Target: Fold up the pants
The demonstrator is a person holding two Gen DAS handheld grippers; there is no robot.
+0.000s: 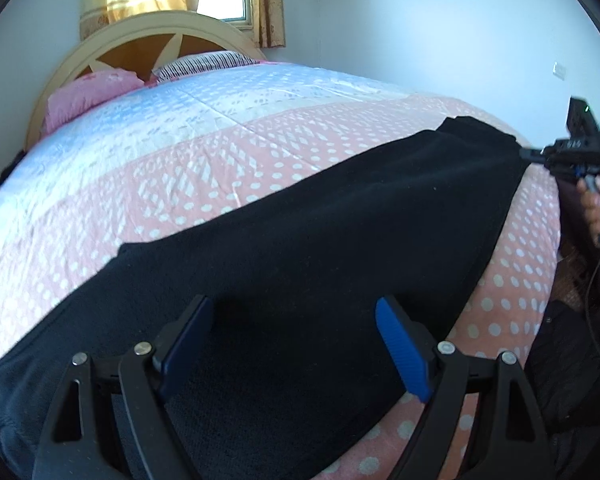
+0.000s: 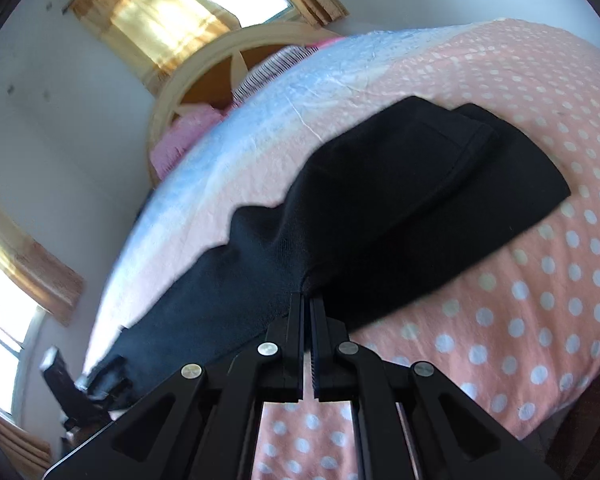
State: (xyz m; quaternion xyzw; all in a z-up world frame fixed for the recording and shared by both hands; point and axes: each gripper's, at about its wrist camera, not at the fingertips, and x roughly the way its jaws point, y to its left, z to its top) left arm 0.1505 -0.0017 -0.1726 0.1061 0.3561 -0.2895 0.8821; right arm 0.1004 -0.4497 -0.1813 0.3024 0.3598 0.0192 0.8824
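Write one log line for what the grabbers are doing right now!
left gripper: open above pants | right gripper: shut on pants edge | pants: on dotted bedspread

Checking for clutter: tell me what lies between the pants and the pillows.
Only bare quilt lies between the pants and the pillows, as the left wrist view shows.

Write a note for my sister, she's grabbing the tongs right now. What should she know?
Left tongs: open, hanging over the black pants, holding nothing.
Right tongs: shut on a pinch of the pants' edge, lifting it a little.
The pants lie stretched across the polka-dot bedspread; one end looks doubled over already.
Left to do: grab the other end with the left tongs, bring it over, then lay everything flat.
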